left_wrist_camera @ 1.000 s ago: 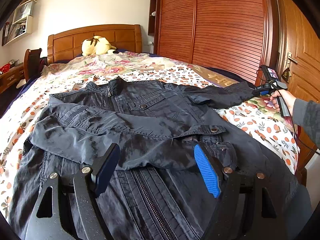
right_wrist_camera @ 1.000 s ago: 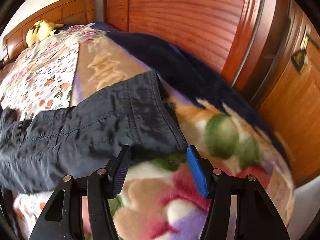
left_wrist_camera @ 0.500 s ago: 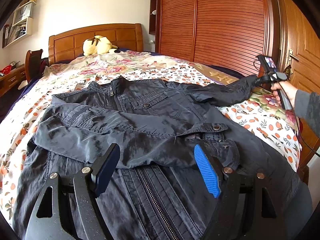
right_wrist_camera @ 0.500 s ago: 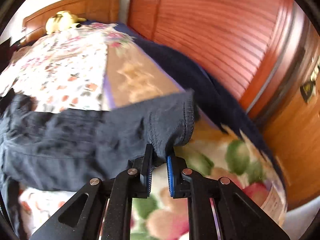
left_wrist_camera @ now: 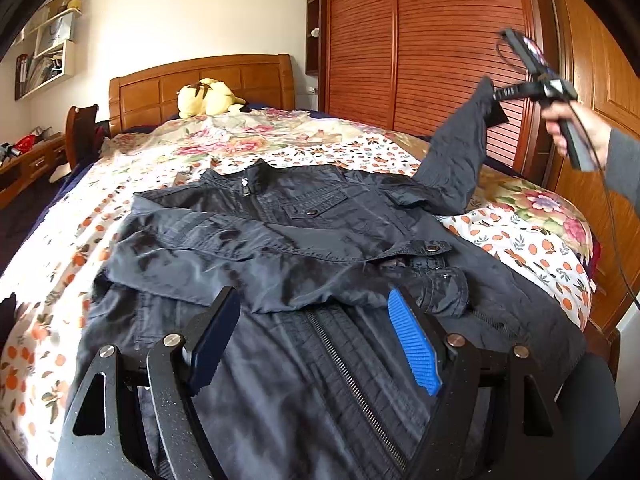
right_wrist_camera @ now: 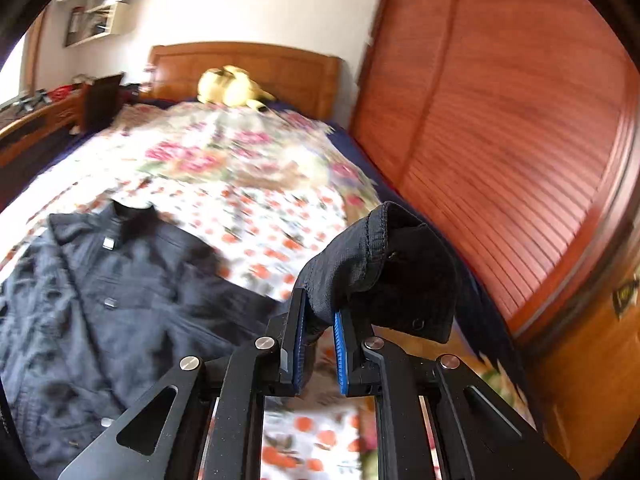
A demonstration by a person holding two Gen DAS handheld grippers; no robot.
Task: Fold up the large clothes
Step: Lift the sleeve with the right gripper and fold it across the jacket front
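A dark navy jacket (left_wrist_camera: 304, 248) lies front up on the floral bedspread (left_wrist_camera: 248, 148), one sleeve folded across its chest. My left gripper (left_wrist_camera: 312, 340) is open and hovers just above the jacket's lower front by the zipper, holding nothing. My right gripper (right_wrist_camera: 318, 332) is shut on the cuff of the other sleeve (right_wrist_camera: 360, 264) and holds it lifted off the bed. In the left wrist view that sleeve (left_wrist_camera: 460, 152) rises from the shoulder up to the right gripper (left_wrist_camera: 496, 96). The jacket body (right_wrist_camera: 104, 300) lies below left in the right wrist view.
A wooden headboard (left_wrist_camera: 200, 84) with a yellow plush toy (left_wrist_camera: 208, 98) stands at the bed's far end. A slatted wooden wardrobe (left_wrist_camera: 432, 40) runs along the bed's right side. A wooden side unit (left_wrist_camera: 28, 160) and wall shelves (left_wrist_camera: 48, 44) are at the left.
My right gripper, open one second ago, closed on the sleeve cuff, then lifted it off the bed and swung toward the jacket. My left gripper stayed open over the lower front.
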